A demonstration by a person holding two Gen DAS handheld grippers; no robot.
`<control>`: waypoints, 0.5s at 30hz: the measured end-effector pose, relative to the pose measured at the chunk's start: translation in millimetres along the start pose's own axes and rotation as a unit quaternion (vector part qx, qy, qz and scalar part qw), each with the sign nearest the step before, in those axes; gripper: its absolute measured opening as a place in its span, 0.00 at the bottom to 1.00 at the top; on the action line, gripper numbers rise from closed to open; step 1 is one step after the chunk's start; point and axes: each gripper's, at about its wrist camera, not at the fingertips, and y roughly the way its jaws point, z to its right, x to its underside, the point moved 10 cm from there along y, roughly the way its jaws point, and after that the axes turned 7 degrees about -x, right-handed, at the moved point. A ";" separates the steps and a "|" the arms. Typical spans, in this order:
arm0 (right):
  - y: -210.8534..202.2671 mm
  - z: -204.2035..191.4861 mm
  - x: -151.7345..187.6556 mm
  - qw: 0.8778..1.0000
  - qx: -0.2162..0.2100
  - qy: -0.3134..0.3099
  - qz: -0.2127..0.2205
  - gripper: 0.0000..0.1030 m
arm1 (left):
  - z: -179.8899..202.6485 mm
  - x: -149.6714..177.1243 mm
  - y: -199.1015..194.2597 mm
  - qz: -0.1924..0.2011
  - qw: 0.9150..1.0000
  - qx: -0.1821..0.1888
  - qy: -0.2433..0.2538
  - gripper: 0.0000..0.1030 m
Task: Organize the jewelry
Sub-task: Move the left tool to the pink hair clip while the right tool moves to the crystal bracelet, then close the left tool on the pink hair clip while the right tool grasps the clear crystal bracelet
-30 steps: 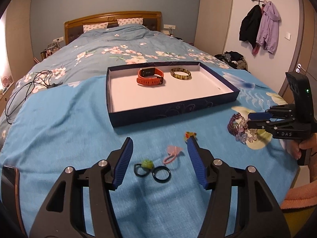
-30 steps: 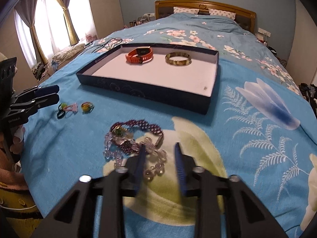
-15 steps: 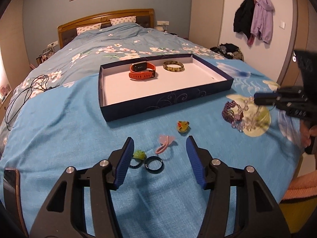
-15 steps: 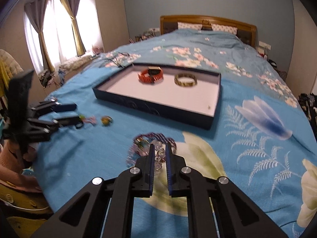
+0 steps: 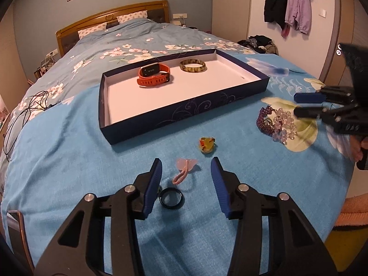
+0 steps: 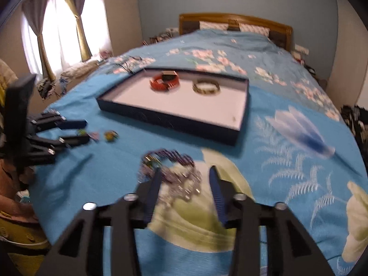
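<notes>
Mid-sort: watch (image 5: pixel 153 76) and bangle (image 5: pixel 192 66) already lie in the tray (image 5: pixel 184 112); the rest is loose on the bed (image 5: pixel 69 161).

Left hand-held gripper (image 5: pixel 185 179) pitched down, jaws apart and just been narrowing around the pink ring (image 5: pixel 185 169), pads not touching; black ring (image 5: pixel 172 198) lies nearer. Next: drop, clamp.

Right hand-held gripper (image 6: pixel 184 192) pitched down, just reopened, straddling the bead bracelets (image 6: pixel 170 170) without gripping. View blurred. Needs one strand, not the tangle.

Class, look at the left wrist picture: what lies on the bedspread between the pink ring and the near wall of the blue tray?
Only the yellow ring lies between the pink ring and the tray; otherwise bare bedspread, shown in the left wrist view.
</notes>
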 end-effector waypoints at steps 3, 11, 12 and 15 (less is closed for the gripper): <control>12.2 4.5 9.8 1.000 -0.013 0.018 -0.019 0.42 | 1.3 -0.4 5.7 -0.010 1.000 0.003 0.004 0.42; 18.4 4.5 13.2 0.999 -0.027 0.027 -0.023 0.19 | 0.3 5.7 18.5 -0.041 0.999 0.019 -0.009 0.32; 17.5 4.1 13.8 0.999 -0.028 0.027 -0.022 0.17 | -0.5 5.6 19.5 -0.042 0.999 0.019 -0.011 0.31; 11.6 1.8 13.0 0.999 -0.033 0.027 -0.013 0.02 | 0.0 6.5 19.0 -0.042 0.999 0.021 -0.012 0.24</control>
